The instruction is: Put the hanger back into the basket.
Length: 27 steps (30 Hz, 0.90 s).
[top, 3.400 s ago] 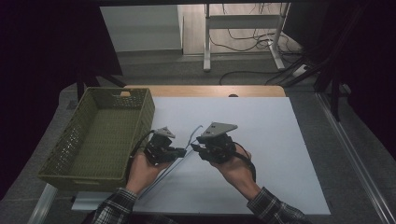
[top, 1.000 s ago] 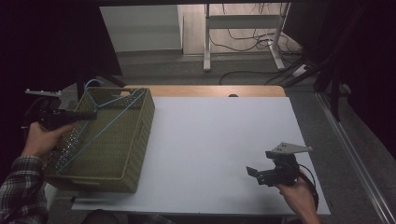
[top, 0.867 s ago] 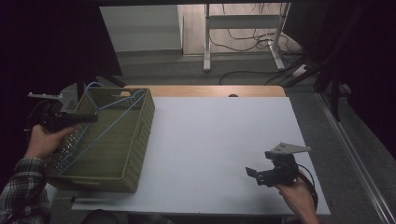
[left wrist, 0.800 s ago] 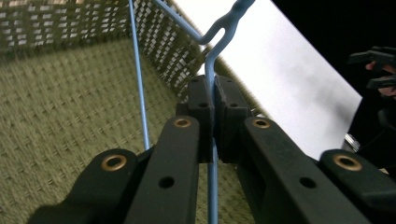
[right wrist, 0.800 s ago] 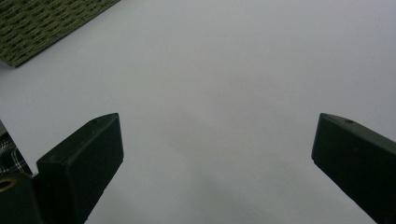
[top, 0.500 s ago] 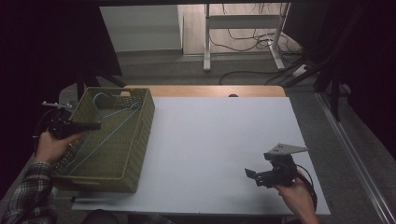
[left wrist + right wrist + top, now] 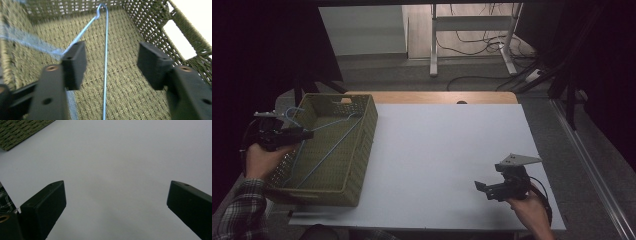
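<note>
Releasing a thin light-blue wire coat hanger [image 7: 324,145] into the olive-green woven rectangular basket [image 7: 362,150] at the left edge of the white tabletop [image 7: 447,150]. Left gripper [image 7: 304,133] held over the basket's left rim, jaws just opened to a middling gap; in the left gripper view one straight blue wire of the hanger [image 7: 105,62] runs up between the black pads [image 7: 75,63], touching neither, so no grip remaining. Hanger now lying inside the basket, hook end up near the left rim beside the left gripper, long wires slanting across the woven floor toward the near side. Right gripper [image 7: 482,188] resting low over the bare tabletop at the near right, well apart from the basket, jaws spread wide with nothing between them. Handling judgement: very light, springy rather than rigid, smooth-coated and thin, so prone to slipping or pivoting in flat pads; likely to snag in the basket weave. Best hold judged to be across a straight run of wire close to the hook's neck, pads square to the wire and closed fully.
</note>
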Each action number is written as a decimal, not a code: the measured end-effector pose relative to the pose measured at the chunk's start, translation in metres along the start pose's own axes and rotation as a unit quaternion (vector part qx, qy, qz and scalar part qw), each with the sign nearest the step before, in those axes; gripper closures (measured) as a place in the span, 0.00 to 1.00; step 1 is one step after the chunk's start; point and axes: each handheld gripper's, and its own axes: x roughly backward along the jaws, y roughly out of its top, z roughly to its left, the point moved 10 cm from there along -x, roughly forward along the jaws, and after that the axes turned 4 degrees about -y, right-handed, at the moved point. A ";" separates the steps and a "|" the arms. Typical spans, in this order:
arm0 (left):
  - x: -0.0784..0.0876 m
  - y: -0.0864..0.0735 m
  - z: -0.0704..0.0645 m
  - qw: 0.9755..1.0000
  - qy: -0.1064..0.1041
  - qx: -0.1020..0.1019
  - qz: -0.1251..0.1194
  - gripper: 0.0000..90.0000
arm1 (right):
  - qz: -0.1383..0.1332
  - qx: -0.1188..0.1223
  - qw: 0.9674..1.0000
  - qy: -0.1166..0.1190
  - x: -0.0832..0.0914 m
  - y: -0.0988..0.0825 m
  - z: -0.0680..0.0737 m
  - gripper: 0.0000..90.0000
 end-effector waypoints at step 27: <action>-0.021 -0.046 -0.185 0.988 -0.078 -0.122 -0.045 0.01 | -0.016 -0.002 0.999 -0.032 0.017 -0.018 -0.019 0.01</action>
